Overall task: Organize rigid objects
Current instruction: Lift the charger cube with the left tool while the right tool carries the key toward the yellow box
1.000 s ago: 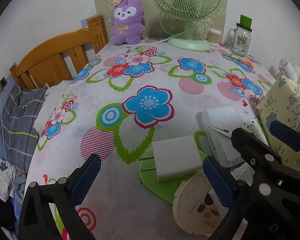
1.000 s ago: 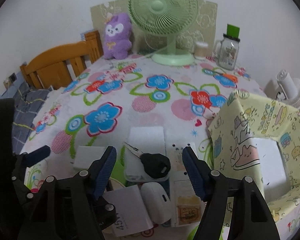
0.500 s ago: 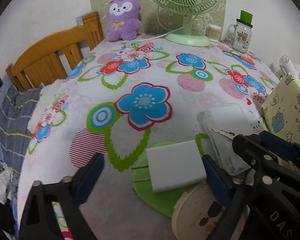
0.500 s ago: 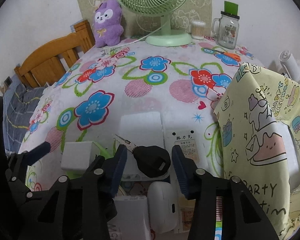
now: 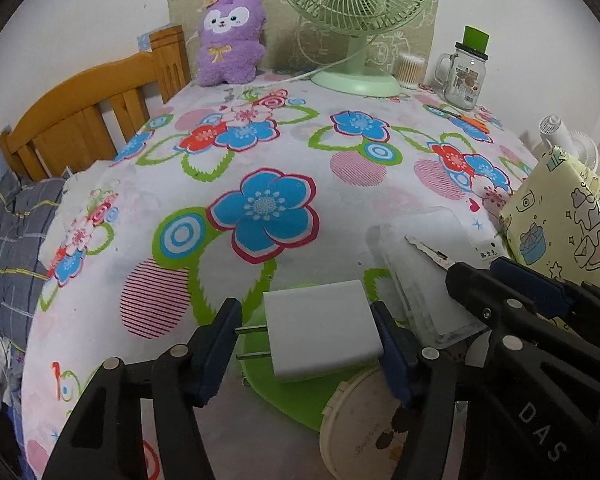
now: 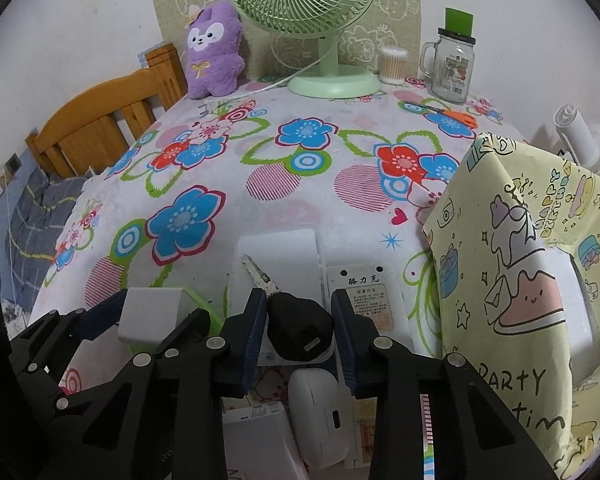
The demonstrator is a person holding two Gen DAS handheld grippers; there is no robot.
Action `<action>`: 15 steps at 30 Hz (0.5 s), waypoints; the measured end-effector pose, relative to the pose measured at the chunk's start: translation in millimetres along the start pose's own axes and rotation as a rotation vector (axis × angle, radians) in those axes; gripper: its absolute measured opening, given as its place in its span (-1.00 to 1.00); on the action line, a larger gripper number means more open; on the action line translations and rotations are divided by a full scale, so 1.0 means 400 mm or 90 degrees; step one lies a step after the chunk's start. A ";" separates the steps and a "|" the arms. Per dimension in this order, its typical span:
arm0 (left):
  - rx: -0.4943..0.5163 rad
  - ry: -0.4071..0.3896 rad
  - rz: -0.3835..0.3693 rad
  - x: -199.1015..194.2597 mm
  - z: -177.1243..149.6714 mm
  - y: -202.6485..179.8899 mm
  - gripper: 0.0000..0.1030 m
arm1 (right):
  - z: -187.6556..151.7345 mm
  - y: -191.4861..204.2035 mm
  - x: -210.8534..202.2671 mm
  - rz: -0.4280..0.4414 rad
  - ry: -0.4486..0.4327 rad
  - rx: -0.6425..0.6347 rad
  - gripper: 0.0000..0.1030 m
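Note:
A white plug charger (image 5: pixel 320 328) lies on a green disc (image 5: pixel 296 388) near the table's front edge. My left gripper (image 5: pixel 306 344) straddles it, right pad touching, left pad (image 5: pixel 216 352) a little off beside the prongs. A black-headed key (image 6: pixel 296 322) lies on a clear plastic box (image 6: pixel 278 258). My right gripper (image 6: pixel 300 326) has closed around the key's black head, both pads touching or nearly touching it. In the right wrist view the charger (image 6: pixel 150 312) and left gripper sit at left.
A yellow cartoon-print bag (image 6: pixel 540 280) stands at right. A white earbud case (image 6: pixel 320 416), cards and a round tin (image 5: pixel 364 428) crowd the near edge. A green fan (image 6: pixel 320 20), purple plush (image 6: pixel 212 52), jar (image 6: pixel 450 68) and scissors (image 6: pixel 448 114) stand far back.
Both grippers have moved forward and narrowed. The left jaws closed in around the white charger; the right jaws closed in onto the key's black head.

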State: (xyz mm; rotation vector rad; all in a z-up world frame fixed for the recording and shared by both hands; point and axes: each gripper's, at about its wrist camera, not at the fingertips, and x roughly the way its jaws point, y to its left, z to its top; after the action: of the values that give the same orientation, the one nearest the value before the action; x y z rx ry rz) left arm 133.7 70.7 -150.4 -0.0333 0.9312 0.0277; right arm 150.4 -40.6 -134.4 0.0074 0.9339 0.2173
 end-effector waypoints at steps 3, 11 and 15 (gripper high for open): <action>0.001 -0.012 0.004 -0.015 0.004 0.001 0.29 | 0.004 0.002 -0.012 0.002 -0.009 0.001 -0.29; 0.003 -0.036 0.008 -0.059 0.012 0.003 0.29 | 0.010 0.012 -0.051 0.006 -0.030 -0.003 -0.29; 0.003 -0.053 0.009 -0.091 0.021 0.002 0.29 | 0.018 0.017 -0.085 0.008 -0.048 -0.004 -0.29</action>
State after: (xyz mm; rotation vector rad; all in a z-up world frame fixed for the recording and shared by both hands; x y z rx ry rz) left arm 118.8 71.4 -116.1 -0.0216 0.8481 0.0402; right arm 135.4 -39.7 -102.6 0.0156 0.8586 0.2293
